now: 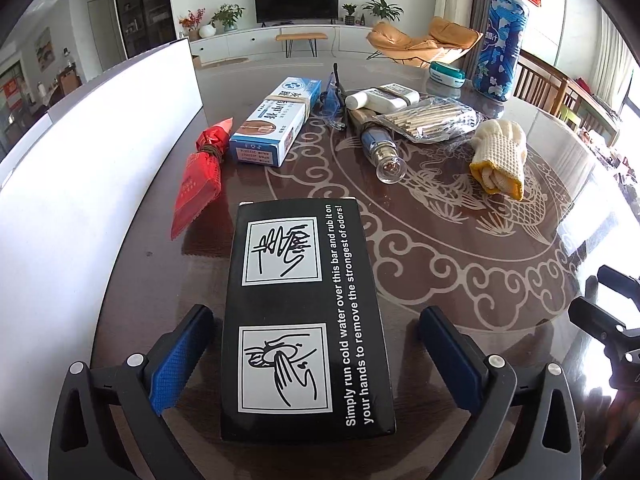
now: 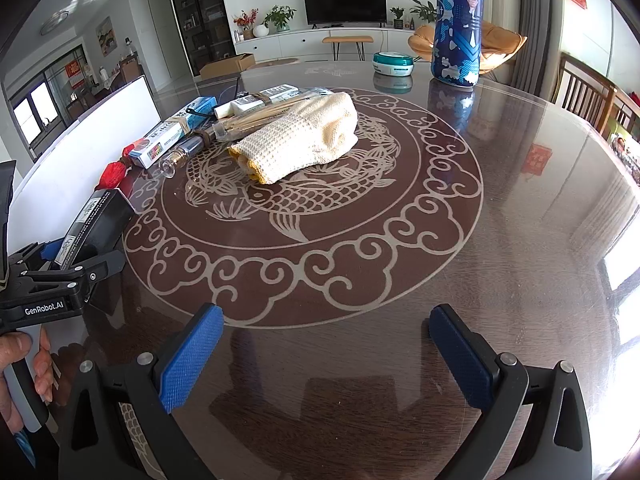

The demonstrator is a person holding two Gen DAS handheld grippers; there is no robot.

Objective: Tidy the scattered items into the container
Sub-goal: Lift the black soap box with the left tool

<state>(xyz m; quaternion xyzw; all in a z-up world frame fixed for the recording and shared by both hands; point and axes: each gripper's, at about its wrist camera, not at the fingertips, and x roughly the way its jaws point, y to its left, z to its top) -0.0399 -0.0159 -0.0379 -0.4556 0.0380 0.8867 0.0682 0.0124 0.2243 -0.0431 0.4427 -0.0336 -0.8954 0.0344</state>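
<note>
- The black box (image 1: 306,312) lies flat on the dark table (image 1: 460,280) in the lower middle of the left wrist view. It has white hand drawings and white words on top.
- The left gripper (image 1: 316,344) is wide apart. Its blue pads (image 1: 176,364) stand on each side of the box and do not press it.
- The white container (image 1: 88,140) fills the left side of that view, just beside the box.
- Near the top middle lie a red packet (image 1: 202,176), a blue and white box (image 1: 276,120), a light bulb (image 1: 384,156), a bag of sticks (image 1: 432,118) and a cream glove (image 1: 500,156).
- A tall blue can (image 1: 500,44) stands in the upper right.
- The right gripper (image 2: 326,344) is wide apart too, at the bottom of the right wrist view, with only bare table between its pads.
- A hand (image 2: 20,372) holds the left gripper's handle at the lower left there.
</note>
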